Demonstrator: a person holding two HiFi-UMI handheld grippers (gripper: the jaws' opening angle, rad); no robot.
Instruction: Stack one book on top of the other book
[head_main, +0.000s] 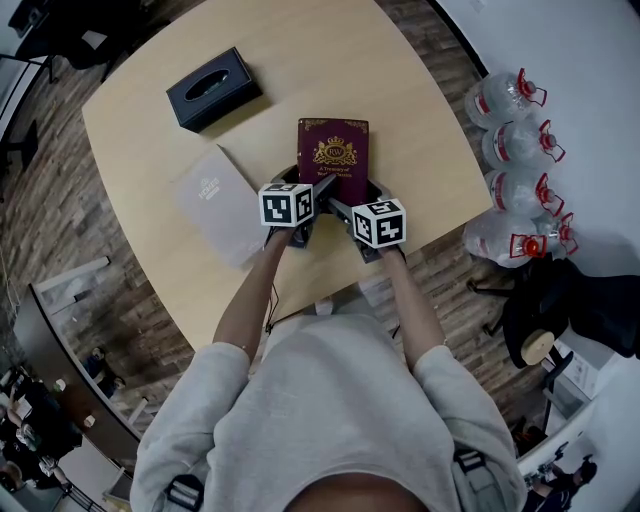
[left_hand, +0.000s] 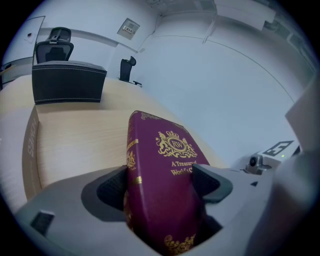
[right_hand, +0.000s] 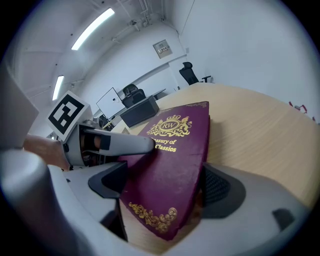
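Our left gripper (left_hand: 165, 185) and right gripper (right_hand: 164, 186) have jaws wide open around the near end of the red book (head_main: 333, 160), ready, we think, to squeeze and lift it; it sits just right of the grey book (head_main: 215, 200)

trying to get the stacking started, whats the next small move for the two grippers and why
Probably close both jaws on the maroon book. Its near edge sits between the wide jaws of the left gripper and right gripper, seemingly not yet clamped, while the grey book lies apart to its left.
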